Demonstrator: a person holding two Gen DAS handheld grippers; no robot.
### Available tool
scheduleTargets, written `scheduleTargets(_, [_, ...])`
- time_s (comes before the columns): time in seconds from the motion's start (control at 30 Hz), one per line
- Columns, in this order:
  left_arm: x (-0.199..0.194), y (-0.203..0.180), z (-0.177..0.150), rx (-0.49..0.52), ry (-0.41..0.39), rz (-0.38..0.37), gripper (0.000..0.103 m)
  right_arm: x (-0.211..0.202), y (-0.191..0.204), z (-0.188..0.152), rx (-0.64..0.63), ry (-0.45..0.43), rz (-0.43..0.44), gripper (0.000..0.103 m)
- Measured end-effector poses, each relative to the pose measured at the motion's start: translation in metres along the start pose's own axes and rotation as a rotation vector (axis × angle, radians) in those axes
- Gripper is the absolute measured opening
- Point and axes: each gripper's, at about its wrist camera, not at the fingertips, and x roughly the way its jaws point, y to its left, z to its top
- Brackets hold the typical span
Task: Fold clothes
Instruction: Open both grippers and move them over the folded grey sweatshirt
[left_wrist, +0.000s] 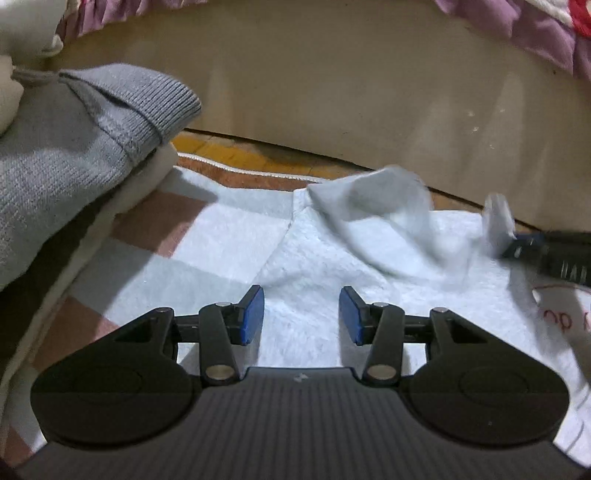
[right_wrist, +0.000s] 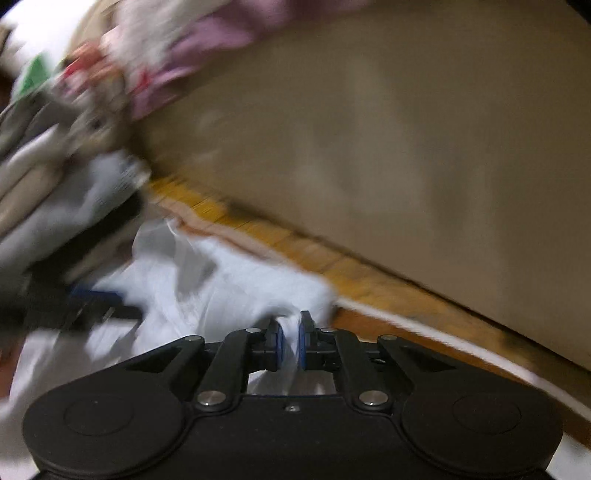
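I can see red letters on the white cloth (left_wrist: 546, 321) at the right edge of my left camera. They look like "op", but the edge cuts off the rest. The black gripper (left_wrist: 554, 254) there has small white marks, too blurry to read. My right camera shows no words.

Ahead of my jaws a tan bed base (left_wrist: 332, 92) runs across, with a purple frilled bedcover (left_wrist: 535, 33) hanging over it. Yellow-brown wooden floor (left_wrist: 229, 153) shows along its foot.
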Motion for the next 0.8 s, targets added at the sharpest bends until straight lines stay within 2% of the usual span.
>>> scheduleTargets(0.07, [-0.001, 0.000, -0.001, 0.019, -0.010, 0.022, 0.045, -0.002, -0.005, 0.000, -0.005, -0.018, -0.018, 0.010])
scheduleTargets(0.1, [-0.001, -0.001, -0.002, 0.035, -0.011, 0.056, 0.045, -0.004, -0.007, -0.001, -0.014, -0.026, -0.041, 0.013])
scheduleTargets(0.13, [0.000, -0.002, -0.002, 0.056, -0.010, 0.108, 0.047, -0.006, -0.009, 0.000, -0.011, -0.028, -0.066, 0.022])
scheduleTargets(0.17, [0.001, 0.000, -0.003, 0.060, -0.004, 0.150, 0.051, -0.008, -0.014, 0.000, 0.008, -0.024, -0.066, 0.026])
scheduleTargets(0.2, [0.001, 0.007, -0.003, 0.034, -0.002, 0.151, 0.053, -0.010, -0.019, 0.000, 0.048, -0.010, -0.032, 0.026])
scheduleTargets(0.23, [0.001, 0.016, -0.003, -0.011, -0.003, 0.113, 0.053, -0.011, -0.025, 0.001, 0.087, 0.003, 0.002, 0.028])
scheduleTargets(0.33, [-0.006, 0.042, -0.009, -0.108, -0.008, -0.012, 0.053, -0.009, -0.044, -0.001, 0.248, 0.060, 0.139, 0.047])
scheduleTargets(0.43, [-0.020, 0.054, -0.022, -0.128, 0.000, -0.046, 0.053, 0.000, -0.050, -0.005, 0.331, 0.121, 0.231, 0.050])
scheduleTargets(0.5, [-0.033, 0.060, -0.032, -0.144, 0.004, -0.051, 0.054, 0.001, -0.041, -0.006, 0.279, 0.119, 0.218, 0.050])
scheduleTargets(0.6, [-0.053, 0.066, -0.049, -0.154, 0.011, -0.008, 0.054, -0.001, -0.028, -0.002, 0.207, 0.135, 0.181, 0.050])
scheduleTargets(0.73, [-0.084, 0.062, -0.075, -0.069, 0.053, 0.161, 0.054, -0.022, -0.013, 0.014, 0.157, 0.138, 0.134, 0.050])
scheduleTargets(0.8, [-0.100, 0.066, -0.089, -0.077, 0.060, 0.179, 0.054, -0.046, -0.011, 0.020, 0.138, 0.130, 0.113, 0.050])
